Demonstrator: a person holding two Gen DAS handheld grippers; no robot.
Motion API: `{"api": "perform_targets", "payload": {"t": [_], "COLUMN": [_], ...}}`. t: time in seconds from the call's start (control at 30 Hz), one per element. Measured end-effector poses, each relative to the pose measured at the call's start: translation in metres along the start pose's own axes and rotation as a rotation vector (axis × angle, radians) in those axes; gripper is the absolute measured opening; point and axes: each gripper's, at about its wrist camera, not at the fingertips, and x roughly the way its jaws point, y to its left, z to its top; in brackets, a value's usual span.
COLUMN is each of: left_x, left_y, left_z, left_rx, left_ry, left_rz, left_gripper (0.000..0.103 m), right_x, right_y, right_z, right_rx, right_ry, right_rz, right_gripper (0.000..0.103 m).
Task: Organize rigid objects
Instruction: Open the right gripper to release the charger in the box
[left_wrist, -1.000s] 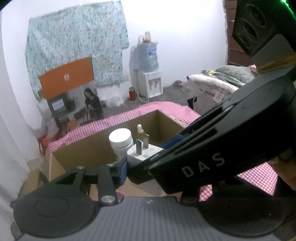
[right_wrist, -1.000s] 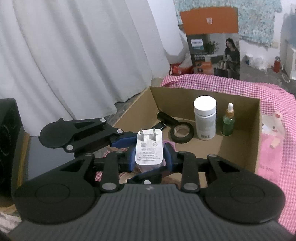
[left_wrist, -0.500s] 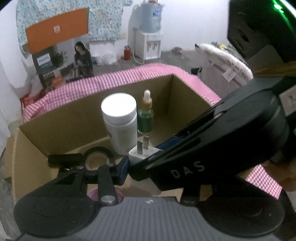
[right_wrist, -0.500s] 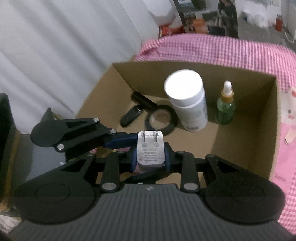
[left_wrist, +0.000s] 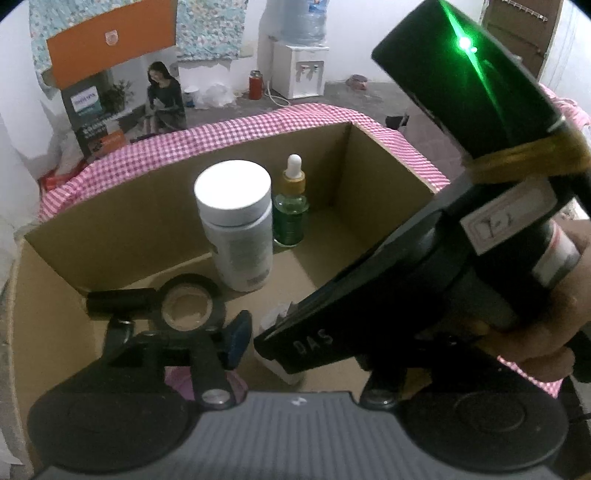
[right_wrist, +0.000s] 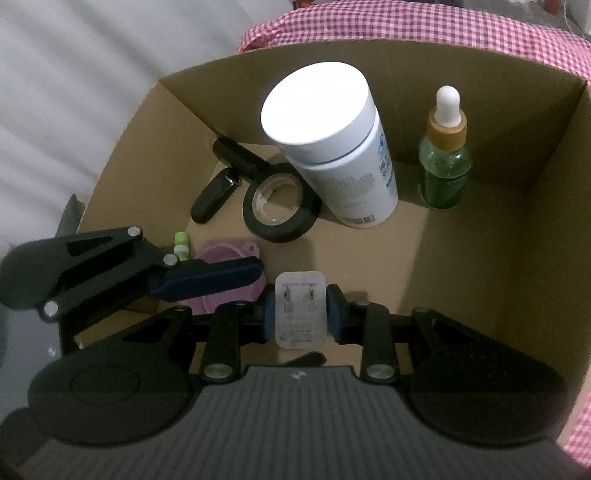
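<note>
Now your right gripper (right_wrist: 301, 318) has dropped inside the cardboard box (right_wrist: 546, 229), clenched on the white charger (right_wrist: 301, 310); bottles and tape lie ahead. Left gripper (left_wrist: 240, 338): second finger hidden, can't tell. Release looks next.

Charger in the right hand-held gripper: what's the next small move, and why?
Probably lower it a little and open. The right hand-held gripper is shut on the charger inside the box, above bare floor, apart from the tape and white bottle.
</note>
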Motion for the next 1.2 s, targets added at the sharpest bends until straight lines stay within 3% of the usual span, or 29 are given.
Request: {"api": "perform_targets", "payload": {"t": [0.07, 0.13, 0.2, 0.27, 0.7, 1.2], "left_x": [-0.006, -0.013, -0.021, -0.027, -0.082, -0.118], "left_y": [-0.003, -0.005, -0.006, -0.008, -0.024, -0.047], "left_z": [-0.001, -0.002, -0.004, -0.008, -0.039, -0.081], "left_rx": [0.009, 0.013, 0.011, 0.007, -0.001, 0.018], "left_ry": [-0.021, -0.038, -0.049, -0.055, -0.133, -0.162], "left_rz": [0.026, 0.045, 0.065, 0.081, 0.108, 0.134], "left_gripper": [0.067, 0.069, 0.069, 0.077, 0.079, 0.084], "right_x": [-0.006, -0.011, -0.018, -0.027, -0.101, -0.128], "right_y": [0.003, 0.006, 0.008, 0.009, 0.035, 0.072], "right_z": [0.000, -0.001, -0.001, -0.004, -0.057, -0.125], "right_rx": [-0.005, -0.008, -0.012, 0.002, 0.019, -0.002], "right_ry": [-0.020, -0.044, -0.070, -0.095, -0.277, -0.346], "right_rz": [0.008, 0.006, 0.001, 0.006, 0.068, 0.112], "right_gripper": [0.035, 0.046, 0.049, 0.050, 0.056, 0.061]}}
